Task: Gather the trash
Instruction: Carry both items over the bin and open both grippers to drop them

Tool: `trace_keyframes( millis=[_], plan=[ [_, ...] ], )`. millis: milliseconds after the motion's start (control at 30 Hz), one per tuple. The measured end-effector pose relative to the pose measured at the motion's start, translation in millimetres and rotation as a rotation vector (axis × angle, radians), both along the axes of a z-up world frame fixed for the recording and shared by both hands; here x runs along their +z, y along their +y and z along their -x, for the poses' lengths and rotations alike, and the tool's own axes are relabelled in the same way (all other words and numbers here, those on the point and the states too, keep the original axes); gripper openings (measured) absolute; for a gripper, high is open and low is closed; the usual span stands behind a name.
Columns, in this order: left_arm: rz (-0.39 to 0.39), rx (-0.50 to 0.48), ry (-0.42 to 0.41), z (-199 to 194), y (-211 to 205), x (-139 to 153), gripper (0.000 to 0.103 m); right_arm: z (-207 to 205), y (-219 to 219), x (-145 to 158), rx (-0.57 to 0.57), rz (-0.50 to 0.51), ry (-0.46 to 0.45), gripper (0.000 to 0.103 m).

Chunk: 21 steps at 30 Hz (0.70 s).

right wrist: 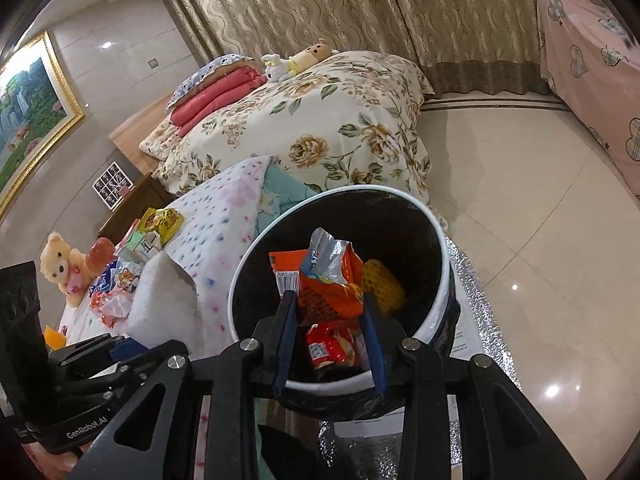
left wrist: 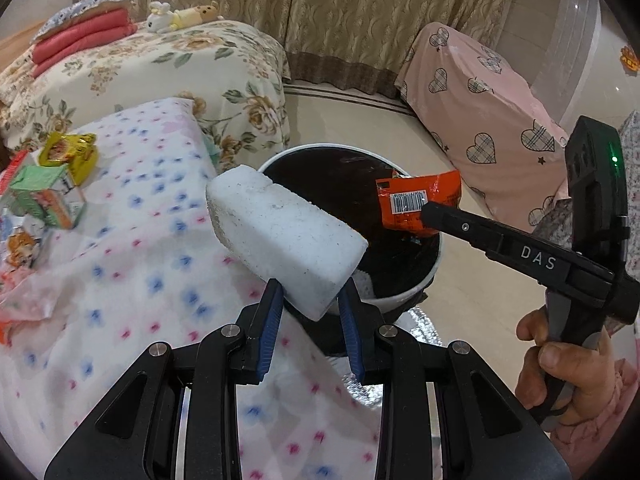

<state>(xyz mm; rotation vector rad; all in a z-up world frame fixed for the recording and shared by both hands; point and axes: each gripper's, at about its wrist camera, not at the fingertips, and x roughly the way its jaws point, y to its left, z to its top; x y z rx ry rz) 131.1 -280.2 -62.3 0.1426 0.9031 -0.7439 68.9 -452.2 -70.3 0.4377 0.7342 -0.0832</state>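
Between the left gripper's (left wrist: 310, 300) blue pads sits a white foam block (left wrist: 286, 236), light and crumbly, pinched by its near end. Ahead, over the bin (right wrist: 438, 240), the right gripper (right wrist: 330, 312) clenches a crinkly, slippery orange wrapper (right wrist: 328, 284).

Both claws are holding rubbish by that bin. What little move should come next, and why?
Probably the right gripper should open: its orange foil snack wrapper already hangs over the black-lined white bin. The left gripper, clamping the white foam block, waits beside the rim.
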Motion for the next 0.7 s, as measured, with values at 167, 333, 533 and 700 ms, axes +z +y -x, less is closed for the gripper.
trace_keyframes(
  millis=[167,333,533,700],
  plan=[
    [0.008,-0.016,0.013,-8.7,-12.9,1.8,0.028,-4.6,-5.9,2.5,-0.005,0.011,-0.001,0.034],
    [-0.010,-0.034,0.011,-14.1,-25.5,0.9,0.029,-11.5,-11.9,1.2,-0.010,0.008,0.004,0.033],
    [0.001,-0.028,0.054,-20.1,-27.6,-4.2,0.035,-15.4,-17.3,0.7,-0.020,0.005,0.013,0.039],
    [0.001,-0.012,0.050,-19.4,-23.1,-4.4,0.051,-14.4,-22.8,0.1,-0.040,-0.012,0.016,0.048]
  ],
)
